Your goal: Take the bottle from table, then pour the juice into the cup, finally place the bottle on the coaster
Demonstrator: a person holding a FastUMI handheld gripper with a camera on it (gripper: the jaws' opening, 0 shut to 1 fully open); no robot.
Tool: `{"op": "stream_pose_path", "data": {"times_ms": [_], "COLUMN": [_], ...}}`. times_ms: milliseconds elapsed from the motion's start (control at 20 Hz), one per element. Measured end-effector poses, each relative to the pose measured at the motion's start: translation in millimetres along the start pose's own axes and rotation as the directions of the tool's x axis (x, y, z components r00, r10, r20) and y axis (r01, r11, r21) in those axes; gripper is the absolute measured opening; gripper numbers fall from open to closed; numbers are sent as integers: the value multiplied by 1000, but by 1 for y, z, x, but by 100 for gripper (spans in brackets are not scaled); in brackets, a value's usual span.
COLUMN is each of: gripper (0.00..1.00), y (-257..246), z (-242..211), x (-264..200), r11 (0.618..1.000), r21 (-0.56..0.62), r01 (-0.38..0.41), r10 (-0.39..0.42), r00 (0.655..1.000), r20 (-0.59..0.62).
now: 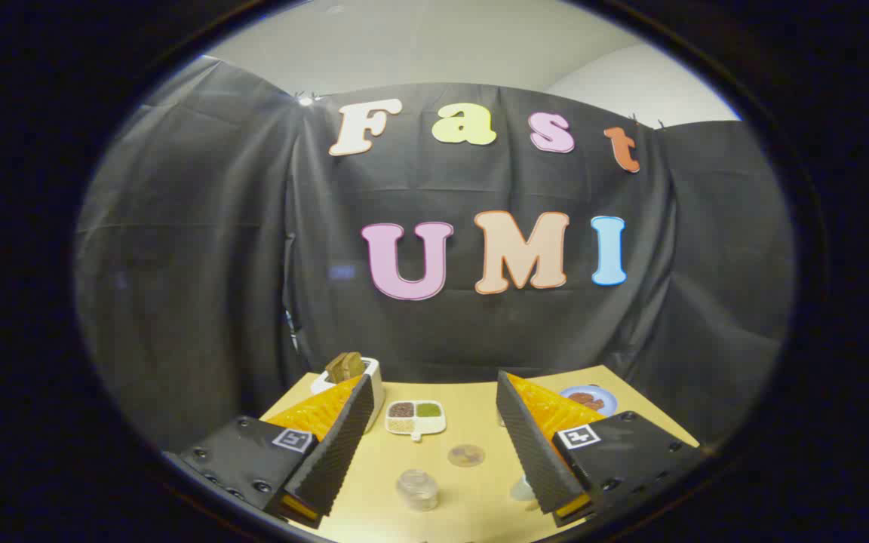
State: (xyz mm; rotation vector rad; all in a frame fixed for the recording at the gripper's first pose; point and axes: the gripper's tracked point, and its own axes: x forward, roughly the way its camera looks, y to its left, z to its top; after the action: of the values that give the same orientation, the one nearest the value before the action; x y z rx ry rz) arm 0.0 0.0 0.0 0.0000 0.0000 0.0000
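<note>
While the gripper (434, 445) hangs released and empty above the counter (472, 490), the cup (417, 489) and coaster (466, 455) wait, nothing yet taken.

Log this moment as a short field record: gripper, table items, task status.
hand-held gripper: open, fingers wide apart, nothing between them, raised above the table
cup: clear, on the table between the fingers
coaster: round, just beyond the cup
divided dish: three compartments, farther back
toaster: behind one finger, bread in its slot
plate: behind the other finger, with food
task status: nothing grasped
</note>
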Motion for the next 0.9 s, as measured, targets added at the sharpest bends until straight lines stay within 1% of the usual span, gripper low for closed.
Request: {"op": "stream_pose_path", "data": {"times_ms": [250,450,700,900], "gripper": [100,100,100,100], "y": [35,54,60,71], "z": [-10,-25,-64,-100], "x": [-21,-41,-62,-77], "r11": [997,993,993,990], "r21": [-5,-9,-41,-44], "r01": [-73,-113,-106,-131], "r10": [73,113,103,126], "r00": [997,993,992,985], "r20": [4,-11,-67,-115]}}
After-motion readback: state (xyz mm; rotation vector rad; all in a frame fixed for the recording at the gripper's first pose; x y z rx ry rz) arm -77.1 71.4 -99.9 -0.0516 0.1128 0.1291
